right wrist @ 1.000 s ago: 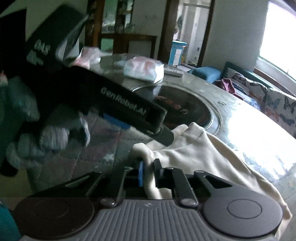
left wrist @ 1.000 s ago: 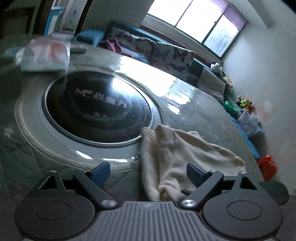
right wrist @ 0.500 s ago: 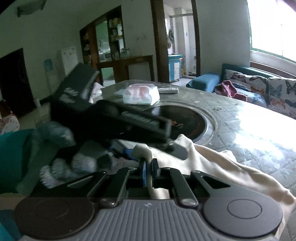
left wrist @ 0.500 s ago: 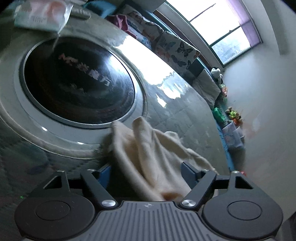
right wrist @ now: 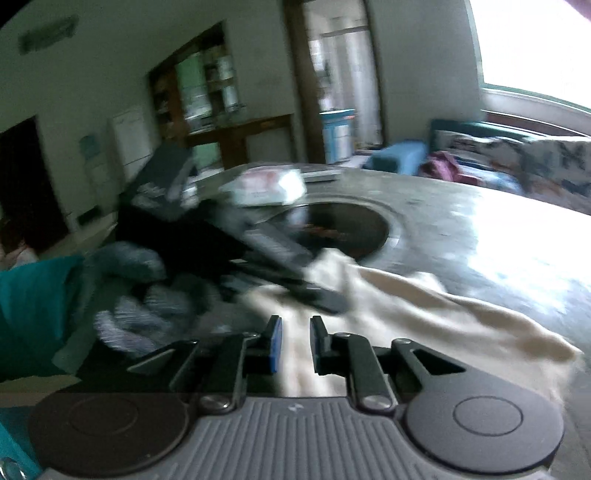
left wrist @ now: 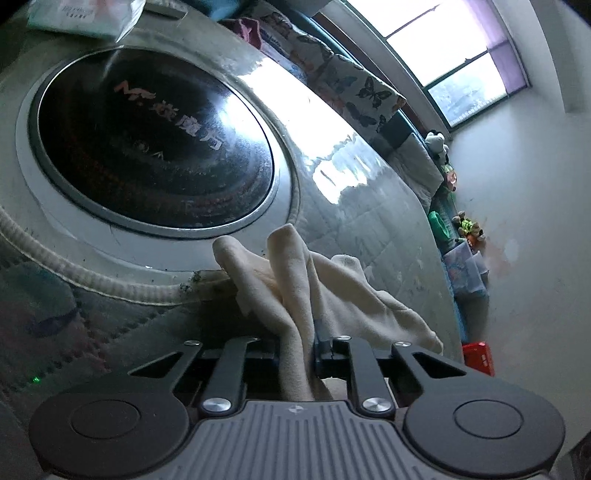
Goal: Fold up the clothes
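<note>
A cream garment (left wrist: 332, 291) lies bunched on the round table, beside its black centre disc. My left gripper (left wrist: 297, 347) is shut on a fold of the garment, which rises in two peaks just ahead of the fingers. In the blurred right wrist view the garment (right wrist: 424, 295) stretches to the right across the table. My right gripper (right wrist: 295, 343) is slightly parted, with cloth lying between its fingers. The left gripper's body (right wrist: 266, 251) and a gloved hand (right wrist: 147, 291) sit just left of it.
The grey table (left wrist: 369, 206) has a black round hotplate (left wrist: 147, 147) in the middle. A tissue pack (left wrist: 85, 14) lies at the far edge. A sofa with butterfly cushions (left wrist: 354, 85) and toys (left wrist: 465, 225) stand by the window wall.
My left gripper has closed on the garment's fold, having been open around it. My right gripper's fingers have parted a little from their tight pinch, and its view has swung quickly.
</note>
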`<state>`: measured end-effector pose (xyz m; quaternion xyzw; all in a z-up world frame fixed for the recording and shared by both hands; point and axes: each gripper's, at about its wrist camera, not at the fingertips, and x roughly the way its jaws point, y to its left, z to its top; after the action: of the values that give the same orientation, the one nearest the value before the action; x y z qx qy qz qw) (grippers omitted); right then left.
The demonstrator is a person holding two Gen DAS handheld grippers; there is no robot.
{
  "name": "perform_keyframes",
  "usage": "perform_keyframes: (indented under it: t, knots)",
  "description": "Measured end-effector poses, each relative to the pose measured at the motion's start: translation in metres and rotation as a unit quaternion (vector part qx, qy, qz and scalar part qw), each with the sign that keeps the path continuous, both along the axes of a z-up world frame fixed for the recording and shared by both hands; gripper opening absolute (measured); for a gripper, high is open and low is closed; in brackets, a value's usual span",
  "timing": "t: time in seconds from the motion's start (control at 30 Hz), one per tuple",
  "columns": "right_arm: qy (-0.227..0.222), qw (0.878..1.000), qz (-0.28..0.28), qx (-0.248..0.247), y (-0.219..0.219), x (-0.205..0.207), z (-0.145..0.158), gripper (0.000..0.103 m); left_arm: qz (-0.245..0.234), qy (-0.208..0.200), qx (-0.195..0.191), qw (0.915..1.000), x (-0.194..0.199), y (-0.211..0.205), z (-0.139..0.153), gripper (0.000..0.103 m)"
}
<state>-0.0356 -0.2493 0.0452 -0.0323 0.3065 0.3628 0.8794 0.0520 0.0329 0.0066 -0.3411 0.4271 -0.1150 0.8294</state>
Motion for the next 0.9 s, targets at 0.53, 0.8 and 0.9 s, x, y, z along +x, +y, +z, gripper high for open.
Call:
perform_keyframes:
  t: [0.53, 0.8, 0.9]
  knots:
    - [0.074, 0.968, -0.236, 0.04, -0.129, 0.058, -0.033, 0.037, -0.013, -0.015, 0.026, 0.9995, -0.001, -0.003, 0.002, 0.017]
    - [0.091, 0.971, -0.206, 0.082, -0.126, 0.062, -0.042, 0.028, -0.015, -0.017, 0.032, 0.9992, 0.002, -0.007, 0.001, 0.017]
    - [0.085, 0.971, -0.205, 0.087, -0.122, 0.06, -0.039, 0.014, -0.012, -0.018, 0.043, 0.9988, 0.002, -0.007, 0.005, 0.017]
